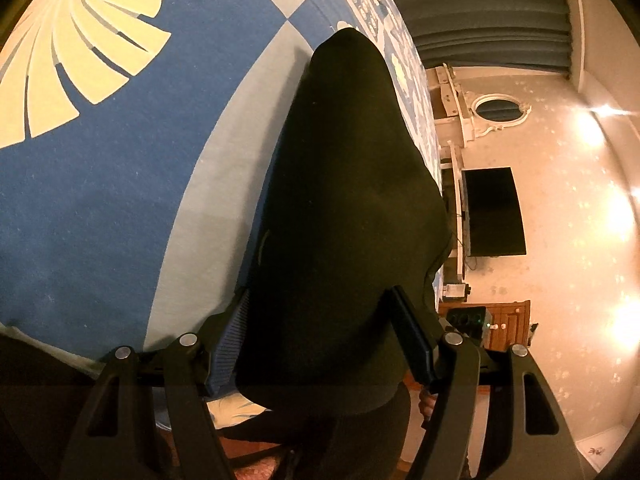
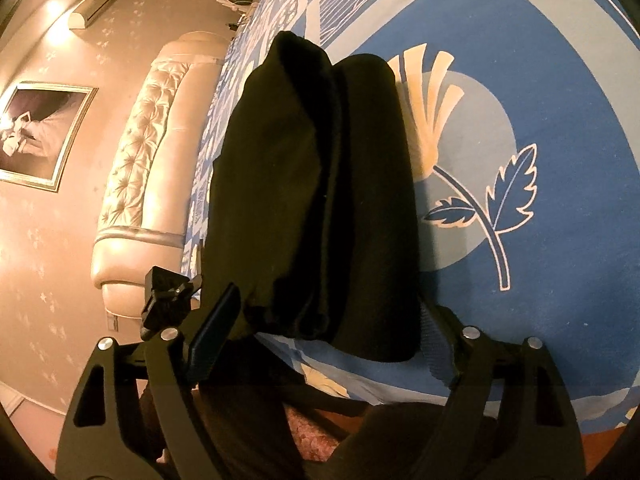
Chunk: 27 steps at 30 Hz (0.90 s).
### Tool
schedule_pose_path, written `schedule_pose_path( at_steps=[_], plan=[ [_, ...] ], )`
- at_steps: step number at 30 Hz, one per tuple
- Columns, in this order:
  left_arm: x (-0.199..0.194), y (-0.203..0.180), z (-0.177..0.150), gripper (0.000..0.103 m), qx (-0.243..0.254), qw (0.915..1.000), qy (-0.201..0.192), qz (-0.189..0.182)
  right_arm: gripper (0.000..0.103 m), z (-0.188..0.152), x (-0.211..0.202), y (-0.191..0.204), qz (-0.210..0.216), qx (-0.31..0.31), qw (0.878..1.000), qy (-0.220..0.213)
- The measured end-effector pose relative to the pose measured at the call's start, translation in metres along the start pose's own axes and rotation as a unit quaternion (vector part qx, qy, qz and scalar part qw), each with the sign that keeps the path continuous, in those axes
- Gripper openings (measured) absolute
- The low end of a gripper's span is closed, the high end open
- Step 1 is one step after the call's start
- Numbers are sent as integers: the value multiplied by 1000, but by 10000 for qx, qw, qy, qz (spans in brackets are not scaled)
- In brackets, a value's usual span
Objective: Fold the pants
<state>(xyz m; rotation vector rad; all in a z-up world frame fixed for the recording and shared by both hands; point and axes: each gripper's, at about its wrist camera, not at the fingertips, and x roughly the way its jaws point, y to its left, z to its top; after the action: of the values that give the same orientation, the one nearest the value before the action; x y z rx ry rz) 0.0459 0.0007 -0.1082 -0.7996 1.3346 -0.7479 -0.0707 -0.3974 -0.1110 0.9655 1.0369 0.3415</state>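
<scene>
The black pants (image 1: 352, 216) lie folded lengthwise on the blue patterned bedspread (image 1: 120, 200). In the left wrist view my left gripper (image 1: 320, 344) has its fingers spread wide on either side of the near end of the pants, without pinching the cloth. In the right wrist view the pants (image 2: 316, 200) show as stacked folded layers. My right gripper (image 2: 324, 340) also has its fingers spread wide around the near end; its right finger is partly hidden behind the cloth.
The bed fills most of both views. A tufted cream headboard (image 2: 140, 168) and a framed picture (image 2: 40, 132) are to the left in the right wrist view. A wall television (image 1: 494, 212), an oval mirror (image 1: 498, 108) and a wooden cabinet (image 1: 504, 324) stand beyond the bed edge.
</scene>
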Motion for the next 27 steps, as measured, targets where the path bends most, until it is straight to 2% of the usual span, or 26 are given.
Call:
schedule_pose_path(
  at_steps=[2, 4, 7, 12, 17, 27],
  plan=[
    [-1, -1, 1, 68, 71, 10000, 5, 23, 71, 0, -1, -1, -52, -30, 10000, 1],
    [-1, 0, 1, 68, 123, 9999, 6, 27, 60, -1, -3, -5, -128, -25, 9999, 12],
    [0, 2, 2, 63, 120, 9999, 60, 19, 55, 1, -3, -10, -112, -12, 9999, 32],
    [2, 1, 4, 48, 223, 9993, 207, 199, 53, 1, -3, -11, -78, -1, 10000, 34],
    [0, -3, 2, 36, 392, 9987, 143, 279, 51, 0, -2, -10, -42, 11, 10000, 5],
    [-20, -3, 8, 33, 441, 9975, -250, 489, 45, 2, 18, 4, 22, -75, 9999, 114]
  ],
)
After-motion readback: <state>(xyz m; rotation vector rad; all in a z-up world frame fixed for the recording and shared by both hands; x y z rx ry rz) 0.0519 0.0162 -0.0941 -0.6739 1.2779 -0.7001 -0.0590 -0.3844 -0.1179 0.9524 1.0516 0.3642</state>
